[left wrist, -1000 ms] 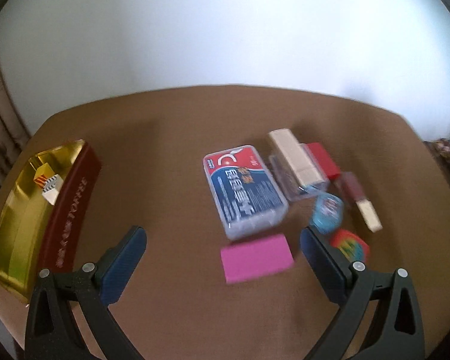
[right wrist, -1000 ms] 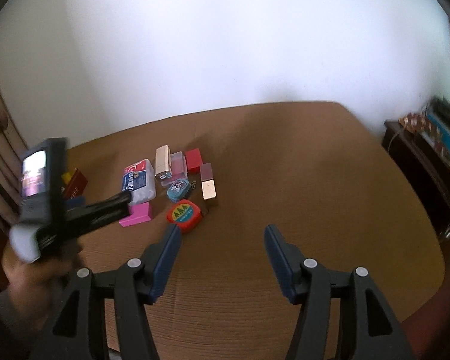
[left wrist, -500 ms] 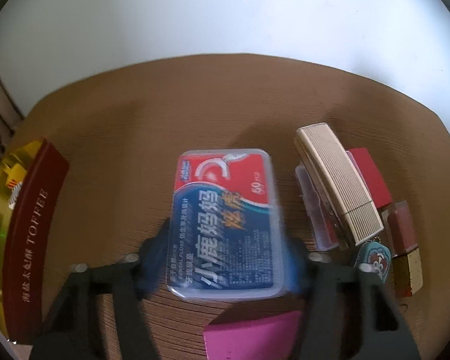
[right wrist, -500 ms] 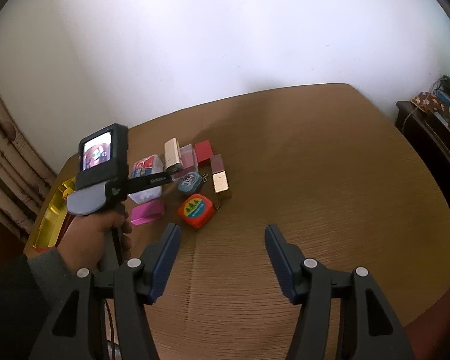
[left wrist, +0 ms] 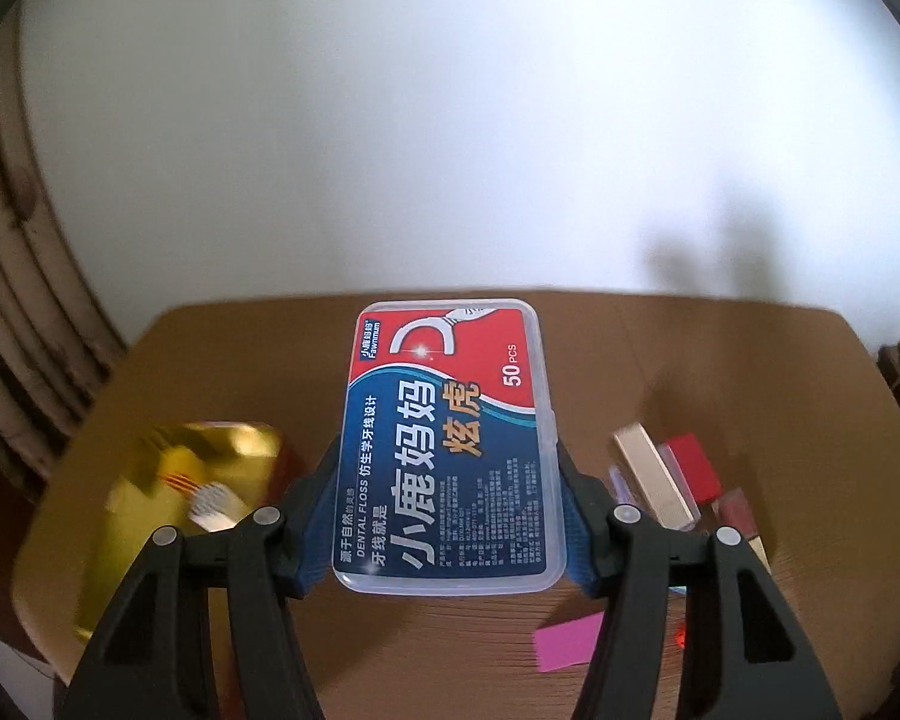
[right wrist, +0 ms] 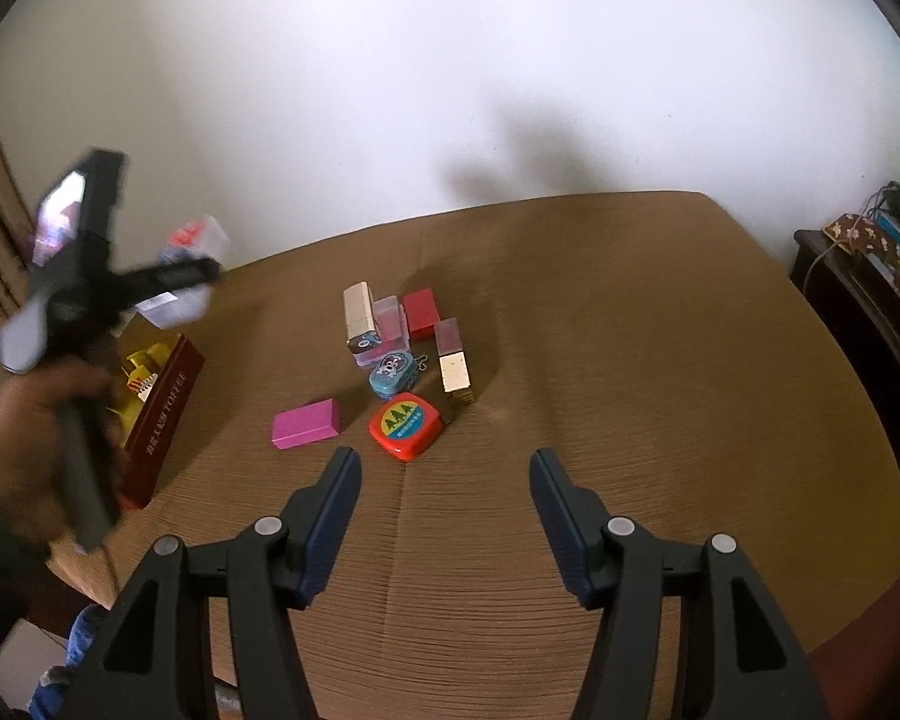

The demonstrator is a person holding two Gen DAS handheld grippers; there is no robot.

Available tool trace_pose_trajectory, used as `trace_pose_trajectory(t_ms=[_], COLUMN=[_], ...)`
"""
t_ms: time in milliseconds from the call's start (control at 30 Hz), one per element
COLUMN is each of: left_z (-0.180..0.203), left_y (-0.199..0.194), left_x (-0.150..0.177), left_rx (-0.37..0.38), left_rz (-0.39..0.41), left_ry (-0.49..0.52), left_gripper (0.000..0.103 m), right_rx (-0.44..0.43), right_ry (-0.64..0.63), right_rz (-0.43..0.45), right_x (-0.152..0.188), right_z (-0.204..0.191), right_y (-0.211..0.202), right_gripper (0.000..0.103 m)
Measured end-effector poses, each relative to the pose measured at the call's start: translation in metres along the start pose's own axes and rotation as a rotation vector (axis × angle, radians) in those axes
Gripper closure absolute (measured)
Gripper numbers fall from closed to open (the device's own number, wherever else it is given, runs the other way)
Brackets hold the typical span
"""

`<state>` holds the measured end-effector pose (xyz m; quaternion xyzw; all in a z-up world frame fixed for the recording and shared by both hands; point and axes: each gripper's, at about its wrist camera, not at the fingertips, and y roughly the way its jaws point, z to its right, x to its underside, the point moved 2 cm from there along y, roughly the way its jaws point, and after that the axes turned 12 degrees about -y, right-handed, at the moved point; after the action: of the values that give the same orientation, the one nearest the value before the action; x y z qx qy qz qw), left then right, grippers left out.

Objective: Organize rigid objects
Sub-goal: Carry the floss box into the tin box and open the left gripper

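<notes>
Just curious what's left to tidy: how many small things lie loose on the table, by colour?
Red: 2, red box, tape measure
Pink: 1, pink box
Blue: 1, tin
Cream: 1, cream box
Clear: 1, case
Gold: 1, block
Total: 7

floss box [left wrist: 450, 450] "DENTAL FLOSS", "50 PCS", red tin [right wrist: 162, 414] "TOFFEE"

Your floss box [left wrist: 447, 450] is clear plastic with a red-and-navy label and white and orange lettering. At ten o'clock of the red, green-centred tape measure [right wrist: 406, 425] lies a plain pink block [right wrist: 305, 423]; the ribbed tan table [right wrist: 630, 360] carries a gold-lined maroon tin [right wrist: 162, 414].
</notes>
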<state>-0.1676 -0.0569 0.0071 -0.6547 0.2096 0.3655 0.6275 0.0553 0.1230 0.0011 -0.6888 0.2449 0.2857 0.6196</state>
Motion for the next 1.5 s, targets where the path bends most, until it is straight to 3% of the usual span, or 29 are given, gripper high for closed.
trace_pose_trajectory(t_ms=[333,600,1033,1233,1500], left_z=[-0.062,-0.115,-0.201,-0.234,-0.236], left_y=[-0.034,-0.037,-0.016,0.002,0.033], left_x=[-0.047,-0.044,0.004,0.034,0.058], left_rx=[-0.091,-0.145,-0.120,-0.148,-0.174], left_rz=[0.105,0.104,-0.110,-0.179,-0.257], left_ry=[-0.030,-0.066,-0.163,-0.175,-0.154], left_gripper=[0.046,0.046,0.046,0.046,0.046], right_rx=[0.002,-0.003,0.002,0.001,0.002], right_ry=[-0.066,-0.087,-0.085,-0.090,-0.092], right_rz=[0.005,-0.013,-0.027,-0.045,-0.063], right_x=[-0.001,0.001,0.001,0.001,0.004], right_z=[-0.018,-0.025,-0.023,-0.024,-0.025], right_y=[-0.003,-0.001,0.004,0.009,0.015], right_gripper=[0.043,0.043,0.043,0.043,0.043])
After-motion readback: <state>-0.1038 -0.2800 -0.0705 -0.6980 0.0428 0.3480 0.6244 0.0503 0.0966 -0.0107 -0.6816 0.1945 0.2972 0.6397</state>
